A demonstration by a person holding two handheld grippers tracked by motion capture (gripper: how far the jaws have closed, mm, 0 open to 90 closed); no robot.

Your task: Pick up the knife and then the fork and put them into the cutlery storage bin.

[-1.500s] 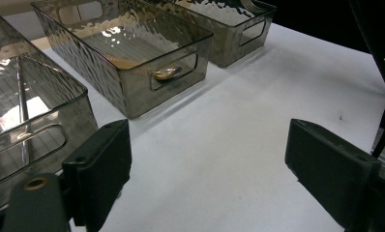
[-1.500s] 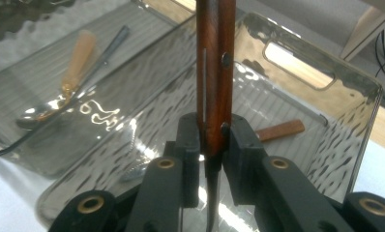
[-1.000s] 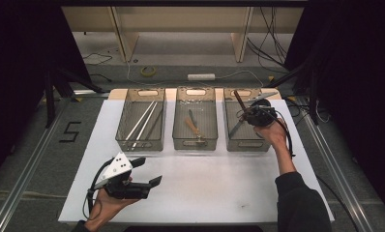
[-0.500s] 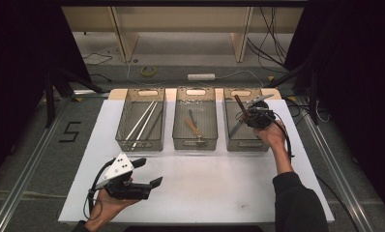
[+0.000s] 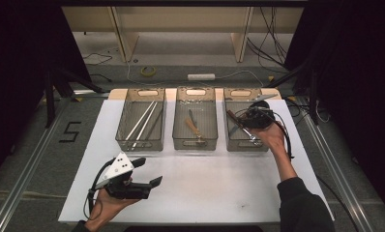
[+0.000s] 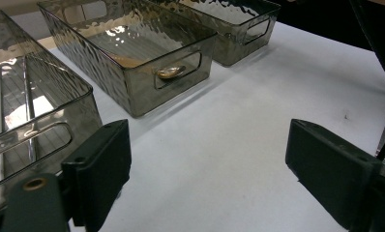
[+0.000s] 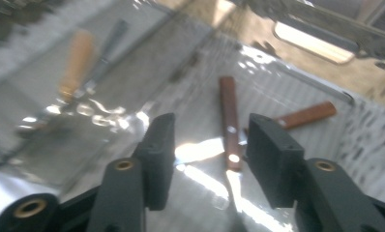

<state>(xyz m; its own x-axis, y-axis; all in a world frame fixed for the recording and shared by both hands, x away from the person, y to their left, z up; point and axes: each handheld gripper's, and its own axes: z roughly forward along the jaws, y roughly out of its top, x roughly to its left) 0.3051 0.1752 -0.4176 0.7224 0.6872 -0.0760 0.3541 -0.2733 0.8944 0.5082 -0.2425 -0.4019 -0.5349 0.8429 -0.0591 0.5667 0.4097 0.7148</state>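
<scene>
A white tabletop (image 5: 200, 193) sits on a grey floor with dark curtains at both sides and loose cables beyond the far edge. Along that far edge stand three smoky, ripple-textured plastic bins. The left bin (image 5: 141, 121) holds long pale rods (image 5: 143, 120); the middle bin (image 5: 195, 121) a wooden-handled tool (image 5: 193, 129), possibly a brush, though it's blurred. Over the right bin (image 5: 244, 140), the right gripper (image 7: 210, 140) hangs with its jaws moderately apart, a reddish-brown wooden handle (image 7: 229, 121) lying between them on the bin floor, seemingly untouched. Near the front left corner, the left gripper (image 5: 144, 181) hovers low, jaws spread wide, nothing held.
</scene>
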